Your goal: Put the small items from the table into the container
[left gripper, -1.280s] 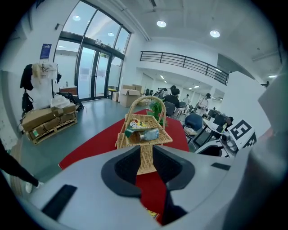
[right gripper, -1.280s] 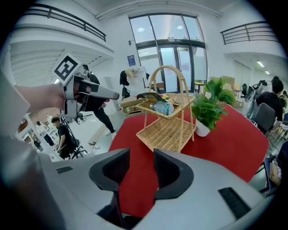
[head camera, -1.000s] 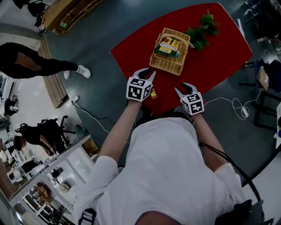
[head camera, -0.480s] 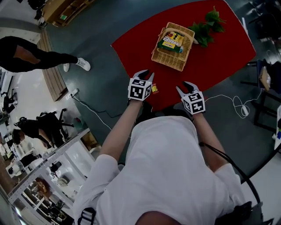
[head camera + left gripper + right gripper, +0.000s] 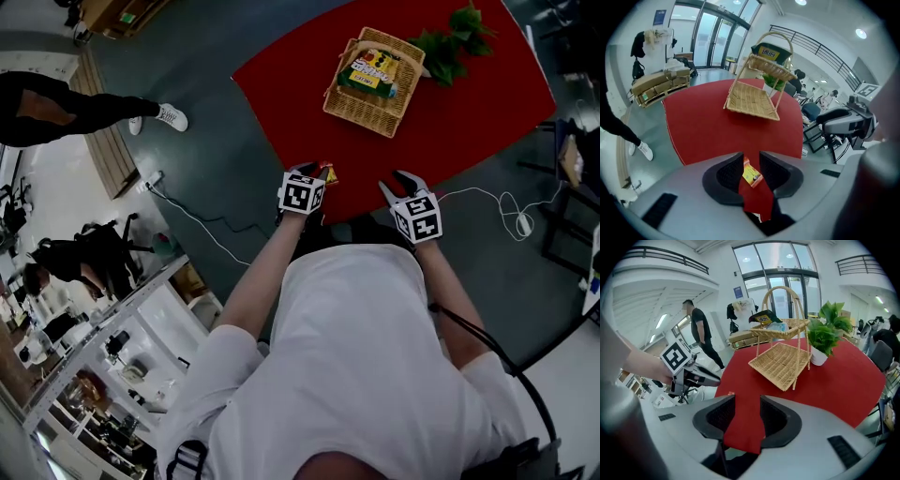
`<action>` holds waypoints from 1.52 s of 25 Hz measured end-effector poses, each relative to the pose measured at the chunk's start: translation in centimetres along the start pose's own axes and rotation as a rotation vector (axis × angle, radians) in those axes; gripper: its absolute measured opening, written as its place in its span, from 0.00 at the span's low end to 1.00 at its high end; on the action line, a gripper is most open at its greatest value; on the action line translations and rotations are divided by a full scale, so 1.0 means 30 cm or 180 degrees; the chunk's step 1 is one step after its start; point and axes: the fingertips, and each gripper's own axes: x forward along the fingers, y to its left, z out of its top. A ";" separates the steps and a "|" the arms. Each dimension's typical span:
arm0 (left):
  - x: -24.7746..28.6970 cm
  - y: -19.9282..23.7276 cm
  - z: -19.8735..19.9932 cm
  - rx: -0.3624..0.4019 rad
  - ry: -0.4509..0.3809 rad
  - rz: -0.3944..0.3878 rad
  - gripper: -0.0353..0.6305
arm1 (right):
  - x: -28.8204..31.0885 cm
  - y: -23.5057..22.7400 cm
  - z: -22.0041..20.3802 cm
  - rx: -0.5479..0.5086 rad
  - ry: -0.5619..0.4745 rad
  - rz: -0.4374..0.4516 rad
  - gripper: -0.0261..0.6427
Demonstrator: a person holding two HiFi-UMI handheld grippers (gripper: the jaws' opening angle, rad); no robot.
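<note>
SMALL ITEM AT TABLE'S EDGE: A small orange-and-yellow packet [image 5: 752, 176] lies on the red table [image 5: 703, 122] btwn the jaws of the left gripper [image 5: 751, 158]. The jaws stand apart w/ one pad on either side of it; whether either pad touches it can't be told. Packet and gripper sit right at the table's near edge, w/ the gripper angled down. Just to that gripper's right, at the same edge, the right gripper [image 5: 747, 400] hovers w/ jaws apart and only red tabletop btwn them. The two tools are near each other, not touching. Ahead of both, well apart from the packet, stands the two-tier wicker basket [image 5: 361, 105], handle up, w/ a green-and-yellow snack bag [image 5: 373, 71] in its top tier. A potted plant [image 5: 452, 39] stands just beyond the basket, on the right gripper's side. Off the table, far to the left gripper's left, is a person in black [image 5: 84, 108]. A white cable [image 5: 497, 220] trails over the floor to the right gripper's right.
</note>
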 end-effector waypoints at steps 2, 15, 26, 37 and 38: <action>0.028 -0.010 -0.050 -0.0041 0.0068 -0.0036 0.20 | 0.000 0.003 -0.019 0.0025 0.0029 0.0010 0.30; 0.245 -0.017 -0.232 0.0142 0.0511 -0.0022 0.32 | 0.001 -0.019 -0.156 0.0118 0.0274 0.0066 0.30; 0.302 -0.025 -0.241 0.0308 0.0588 0.0380 0.32 | 0.001 -0.046 -0.234 0.0192 0.0355 0.0067 0.30; 0.281 -0.011 -0.241 0.0211 0.0417 0.0411 0.16 | 0.002 -0.075 -0.231 0.0213 0.0347 0.0044 0.30; 0.280 -0.010 -0.242 0.0174 0.0403 0.0409 0.07 | 0.003 -0.076 -0.233 0.0212 0.0350 0.0041 0.30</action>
